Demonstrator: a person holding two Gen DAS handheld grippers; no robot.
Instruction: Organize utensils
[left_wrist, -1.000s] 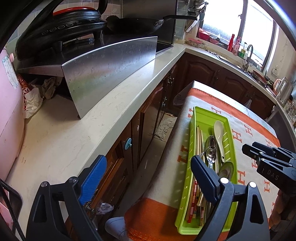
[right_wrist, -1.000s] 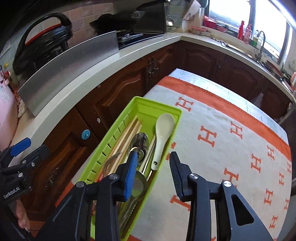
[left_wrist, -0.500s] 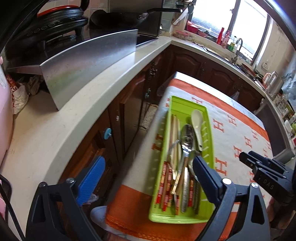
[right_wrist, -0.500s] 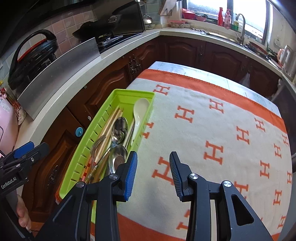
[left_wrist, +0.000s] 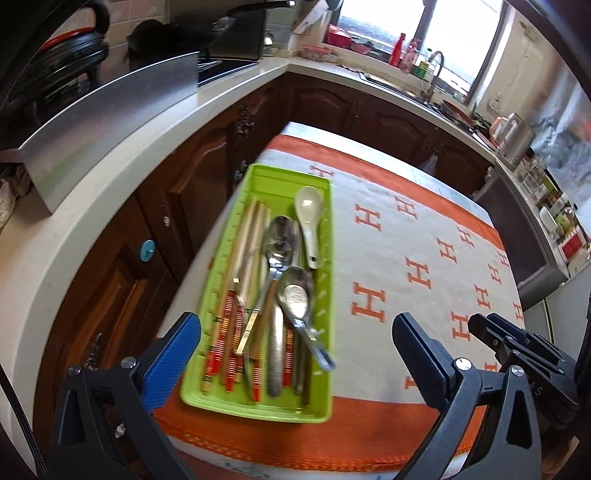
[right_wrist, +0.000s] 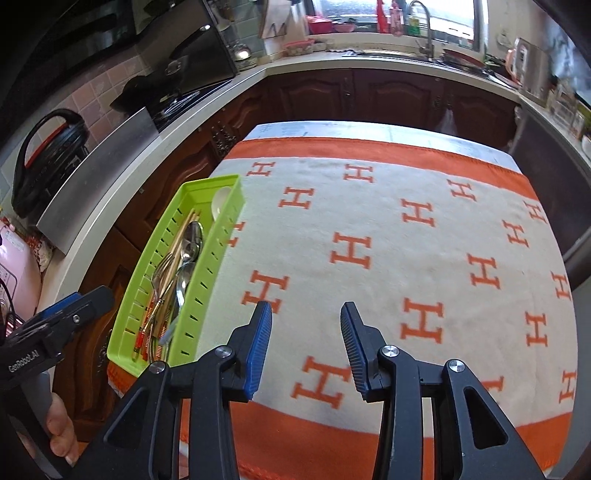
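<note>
Utensils sit piled in a green tray (left_wrist: 325, 258) at the left edge of the bench (right_wrist: 369, 129), on an orange-and-white blanket (right_wrist: 424, 236) with H marks. Inside: wooden chopsticks (left_wrist: 251, 236), a white soup spoon (left_wrist: 309, 218), metal spoons (left_wrist: 295, 295) and a fork (right_wrist: 159, 273), all jumbled. The left gripper (left_wrist: 295, 354) hovers over the tray's near end, spread wide, nothing in it. The right gripper (right_wrist: 306, 314) hangs over bare blanket just beside the tray, its jaws part-way apart and opening, empty. Nothing blocks the tray. Brown cabinets (left_wrist: 177, 206) and a worktop with a steel panel (left_wrist: 110, 122) stand close on the left.
</note>
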